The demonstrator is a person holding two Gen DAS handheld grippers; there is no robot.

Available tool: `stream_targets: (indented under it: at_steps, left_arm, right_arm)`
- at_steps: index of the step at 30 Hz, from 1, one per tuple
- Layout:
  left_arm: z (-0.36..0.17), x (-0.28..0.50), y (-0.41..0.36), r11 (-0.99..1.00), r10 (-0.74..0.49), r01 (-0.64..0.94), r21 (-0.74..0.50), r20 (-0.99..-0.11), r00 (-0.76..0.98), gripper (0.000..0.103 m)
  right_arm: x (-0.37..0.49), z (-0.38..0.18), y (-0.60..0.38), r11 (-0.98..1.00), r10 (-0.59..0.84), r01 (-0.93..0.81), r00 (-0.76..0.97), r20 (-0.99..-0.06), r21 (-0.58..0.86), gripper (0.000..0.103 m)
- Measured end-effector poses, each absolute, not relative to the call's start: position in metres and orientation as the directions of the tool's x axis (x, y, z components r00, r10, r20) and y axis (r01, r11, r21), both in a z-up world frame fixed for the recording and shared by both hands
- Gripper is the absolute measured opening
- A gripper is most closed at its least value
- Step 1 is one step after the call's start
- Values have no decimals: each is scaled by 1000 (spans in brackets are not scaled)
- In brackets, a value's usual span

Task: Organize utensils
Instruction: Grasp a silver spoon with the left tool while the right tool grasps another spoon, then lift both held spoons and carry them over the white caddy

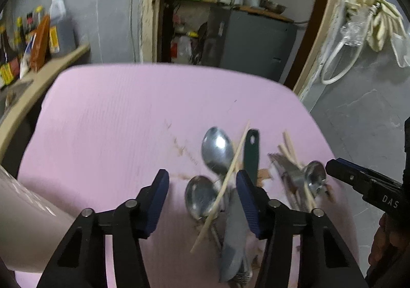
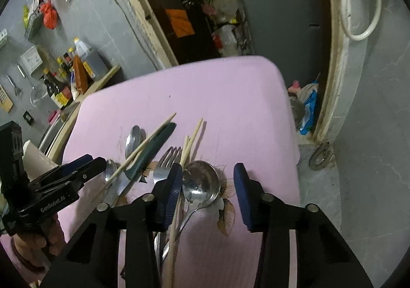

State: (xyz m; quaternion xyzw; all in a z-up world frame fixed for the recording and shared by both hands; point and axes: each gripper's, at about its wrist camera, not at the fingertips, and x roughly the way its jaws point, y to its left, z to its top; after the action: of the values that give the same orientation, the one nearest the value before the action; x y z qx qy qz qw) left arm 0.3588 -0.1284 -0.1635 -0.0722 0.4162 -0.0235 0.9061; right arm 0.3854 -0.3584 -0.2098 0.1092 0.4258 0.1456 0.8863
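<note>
A pile of utensils lies on a pink mat [image 1: 107, 118]. In the left wrist view I see two steel spoons [image 1: 217, 150], a chopstick [image 1: 225, 182] across them, a dark green handle [image 1: 251, 153] and a grey knife blade [image 1: 234, 231]. My left gripper [image 1: 202, 200] is open over the nearer spoon [image 1: 200, 197]. In the right wrist view my right gripper [image 2: 208, 193] is open above a round ladle-like spoon [image 2: 202, 185], beside a fork [image 2: 166, 162] and chopsticks [image 2: 191, 139]. The left gripper [image 2: 84, 162] shows at the left there.
A pale cup-like holder [image 1: 28, 218] stands at the mat's near left corner. A counter with bottles [image 1: 28, 39] lies left of the mat. The mat's right edge [image 2: 292, 134] drops to a grey floor. Brown leaf-like scraps [image 2: 226, 213] lie by the ladle.
</note>
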Motion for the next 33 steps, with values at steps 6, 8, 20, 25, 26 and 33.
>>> stream_targets:
  at_steps: [6,8,20,25,26,33]
  left_arm:
    - [-180,367,-113,977,-151,-34,-212,-789,596,34]
    - [-183,370,-114,976,-165,-20,-216,-797,581,31]
    - [-184,381,-113,960,-263,61,-273,-806,530,9]
    - [-177,380,-118,963,-261,85,-256,-809,527,3]
    - [-175,380,-120,965,-255,88,-247,-810,528,3]
    - [-146,363,-125,979,-201,82,-189,-784,587,3]
  right_arm:
    - [396,-222,-356,919,394,-222,544,-741,325,34]
    - [400,-225,-355,910,414,-251,527,-742,330,33]
    - [403,-226,-355,882,462,-332,468,-753,335,5]
    - [396,-220,-357,886,454,-331,480,-751,325,3]
    - [395,-218,-357,890,447,-328,484,-752,318,3]
    - [371,-186,-354,932,351,-291,589,-728,215,4]
